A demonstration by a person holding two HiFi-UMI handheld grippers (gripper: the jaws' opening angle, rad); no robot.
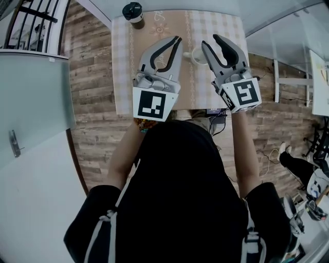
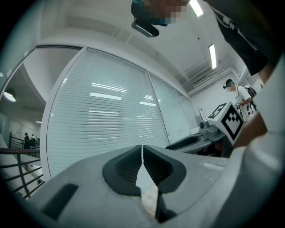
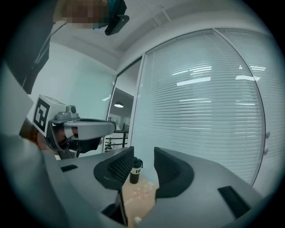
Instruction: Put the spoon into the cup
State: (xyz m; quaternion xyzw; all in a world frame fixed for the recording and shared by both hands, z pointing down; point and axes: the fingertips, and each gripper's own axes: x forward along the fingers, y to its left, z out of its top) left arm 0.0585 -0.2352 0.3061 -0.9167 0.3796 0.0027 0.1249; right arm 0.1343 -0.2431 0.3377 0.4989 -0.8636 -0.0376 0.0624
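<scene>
"Lu" is read on the takeaway cup [image 3: 135,170]. The white cup [image 1: 197,57] is seen between the closed, empty left gripper [image 1: 177,41] and the opened right gripper [image 1: 209,40].

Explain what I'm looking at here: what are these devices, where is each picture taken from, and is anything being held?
A person holds hand-operated tongs in each hand. The head view comes from a camera on the person's head, looking down. The two gripper views come from cameras riding on each tool. The left tongs are closed on nothing. The right tongs are open and empty. Below them, a small table with a checked cloth carries a small white cup and a dark takeaway cup with a black lid. I cannot make out a spoon.
</scene>
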